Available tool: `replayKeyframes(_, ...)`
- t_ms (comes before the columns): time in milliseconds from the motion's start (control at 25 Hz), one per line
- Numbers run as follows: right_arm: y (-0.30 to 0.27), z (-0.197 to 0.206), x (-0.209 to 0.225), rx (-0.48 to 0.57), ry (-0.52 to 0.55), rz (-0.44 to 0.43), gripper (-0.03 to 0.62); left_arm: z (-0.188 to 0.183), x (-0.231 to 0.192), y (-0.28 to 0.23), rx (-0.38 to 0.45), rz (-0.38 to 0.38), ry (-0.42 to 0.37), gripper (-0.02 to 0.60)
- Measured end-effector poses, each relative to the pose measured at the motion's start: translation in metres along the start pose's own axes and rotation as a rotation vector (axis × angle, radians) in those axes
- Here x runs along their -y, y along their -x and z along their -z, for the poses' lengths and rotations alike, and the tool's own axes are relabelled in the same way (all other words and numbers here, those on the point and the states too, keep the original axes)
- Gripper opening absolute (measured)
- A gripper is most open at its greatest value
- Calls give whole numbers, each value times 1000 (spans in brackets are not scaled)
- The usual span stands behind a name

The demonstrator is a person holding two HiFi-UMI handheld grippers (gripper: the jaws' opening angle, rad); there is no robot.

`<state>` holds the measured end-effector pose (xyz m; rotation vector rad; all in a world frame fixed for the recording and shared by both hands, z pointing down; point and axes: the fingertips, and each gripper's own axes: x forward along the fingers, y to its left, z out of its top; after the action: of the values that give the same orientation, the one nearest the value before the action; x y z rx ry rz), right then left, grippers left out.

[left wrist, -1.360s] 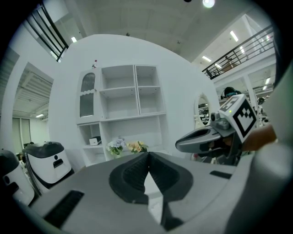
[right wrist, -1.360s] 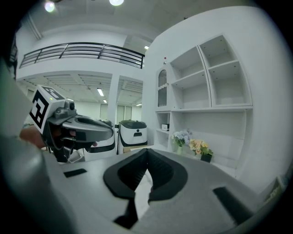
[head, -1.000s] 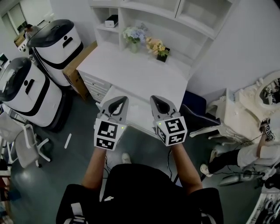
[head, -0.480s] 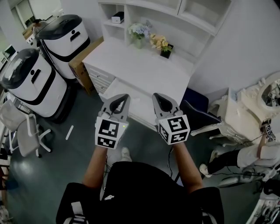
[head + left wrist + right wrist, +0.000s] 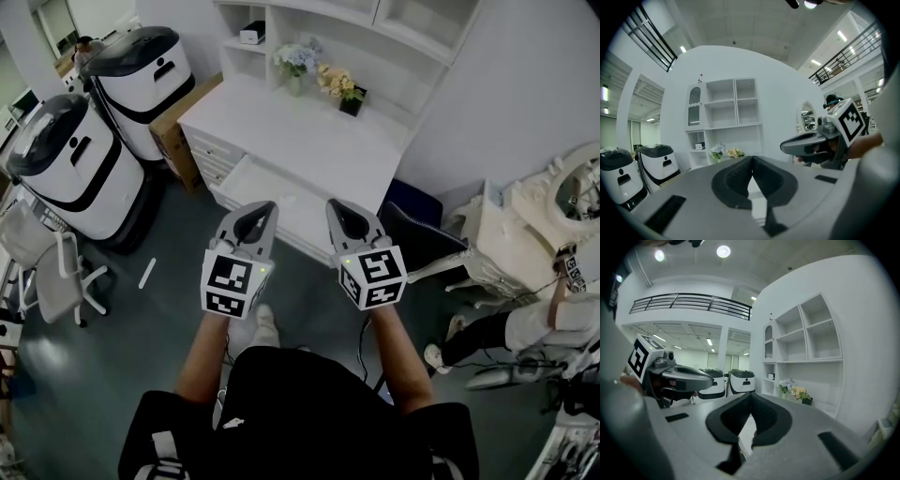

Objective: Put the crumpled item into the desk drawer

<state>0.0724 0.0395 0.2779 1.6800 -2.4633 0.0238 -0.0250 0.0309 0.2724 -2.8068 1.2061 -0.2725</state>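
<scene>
The left claw (image 5: 265, 207) and right claw (image 5: 336, 205), both closed and empty, point side by side at the white bench's (image 5: 309, 141) pulled-out drawer (image 5: 246, 180), probably lining up to reach it; no crumpled item is discernible.

A white desk (image 5: 309, 150) is set against the wall, with an open-shelved hutch (image 5: 375, 37) mounted on it. Two pots are placed at the back of the desktop: blue flowers (image 5: 294, 62) and, just beside them, yellow flowers (image 5: 339, 89). A small box (image 5: 250, 37) is kept on a left shelf. A drawer (image 5: 253, 183) is seen pulled out below the desktop. A white strip (image 5: 147, 273) is seen lying on the dark floor (image 5: 122, 375).
</scene>
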Motion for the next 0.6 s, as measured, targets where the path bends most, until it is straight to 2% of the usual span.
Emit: replayKeyframes(600, 57, 11, -20, 9, 3, -3, -5, -4, 51, 41, 29, -9, -27, 8)
